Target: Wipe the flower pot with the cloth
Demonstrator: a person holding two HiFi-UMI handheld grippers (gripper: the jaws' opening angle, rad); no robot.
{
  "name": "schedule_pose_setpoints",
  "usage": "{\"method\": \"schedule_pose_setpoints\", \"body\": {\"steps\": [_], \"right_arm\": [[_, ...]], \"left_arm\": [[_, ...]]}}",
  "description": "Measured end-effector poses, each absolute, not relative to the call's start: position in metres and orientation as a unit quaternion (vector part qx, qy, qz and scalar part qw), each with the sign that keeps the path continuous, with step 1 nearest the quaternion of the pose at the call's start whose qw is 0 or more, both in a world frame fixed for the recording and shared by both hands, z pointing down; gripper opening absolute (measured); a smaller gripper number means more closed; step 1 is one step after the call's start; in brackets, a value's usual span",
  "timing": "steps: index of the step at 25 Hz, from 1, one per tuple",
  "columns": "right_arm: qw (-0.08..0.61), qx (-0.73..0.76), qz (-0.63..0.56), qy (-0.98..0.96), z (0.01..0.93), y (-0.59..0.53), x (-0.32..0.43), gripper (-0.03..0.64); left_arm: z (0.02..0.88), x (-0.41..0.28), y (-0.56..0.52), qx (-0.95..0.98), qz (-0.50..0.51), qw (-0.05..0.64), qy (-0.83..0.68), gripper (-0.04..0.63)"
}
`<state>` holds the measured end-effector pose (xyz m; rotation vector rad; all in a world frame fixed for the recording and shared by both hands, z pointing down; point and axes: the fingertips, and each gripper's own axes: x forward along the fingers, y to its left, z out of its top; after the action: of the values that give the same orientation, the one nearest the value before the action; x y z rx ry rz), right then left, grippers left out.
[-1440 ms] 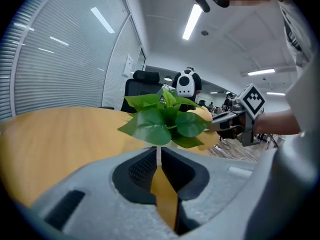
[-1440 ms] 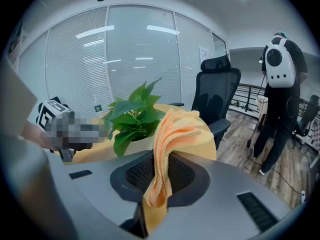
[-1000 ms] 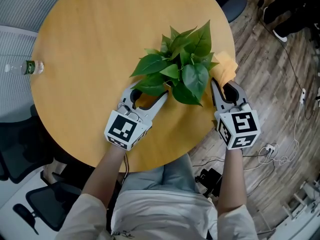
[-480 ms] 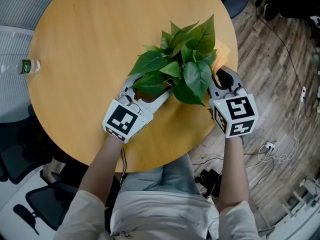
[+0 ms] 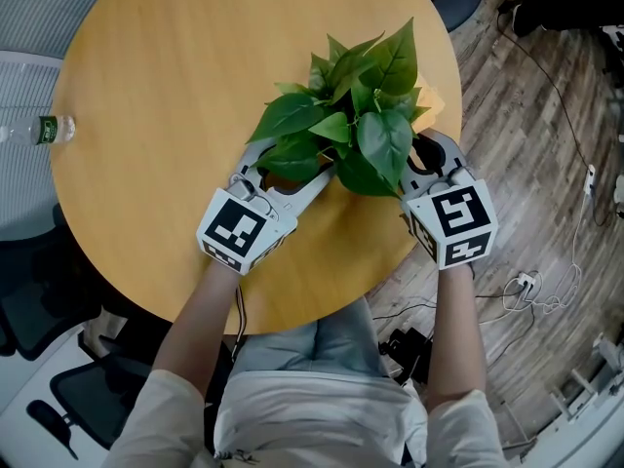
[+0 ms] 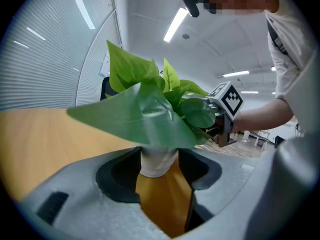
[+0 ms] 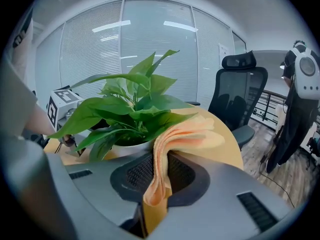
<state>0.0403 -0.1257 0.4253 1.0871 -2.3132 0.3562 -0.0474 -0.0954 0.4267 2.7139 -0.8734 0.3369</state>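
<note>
— Where is the white flower pot (image 6: 158,165) found?

— It is set upright on the round wooden tabletop (image 5: 175,96), near the edge closest to the person, and a green leafy plant (image 5: 361,96) is spread above it. It is flanked by the two grippers.

— How is the left gripper (image 5: 290,172) seen?

— Its fingers have just been opening a little, yet the pot is taken between them. In the left gripper view both dark pads are laid against the pot's white sides, under the leaves.

— And the right gripper (image 5: 432,154)?

— Its fingers are closed on the orange cloth (image 7: 185,134). The cloth is pinched low between the pads and is folded over above them. It is held just beside the pot's rim; whether the pot is touched cannot be told.

— What else is shown?

— A clear plastic bottle (image 5: 39,130) is seen beyond the tabletop's left edge, well apart from the pot. A black office chair (image 7: 240,91) is seen past the tabletop in the right gripper view.
</note>
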Motion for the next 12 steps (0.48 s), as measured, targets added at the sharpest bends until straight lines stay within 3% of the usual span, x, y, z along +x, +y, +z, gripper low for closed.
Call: {"method": "schedule_pose_setpoints", "body": {"steps": [12], "right_arm": [[0.286, 0.382, 0.123, -0.870, 0.425, -0.108, 0.035, 0.051]], "left_arm": [[0.427, -0.048, -0.094, 0.932, 0.117, 0.144, -0.311, 0.239]]}}
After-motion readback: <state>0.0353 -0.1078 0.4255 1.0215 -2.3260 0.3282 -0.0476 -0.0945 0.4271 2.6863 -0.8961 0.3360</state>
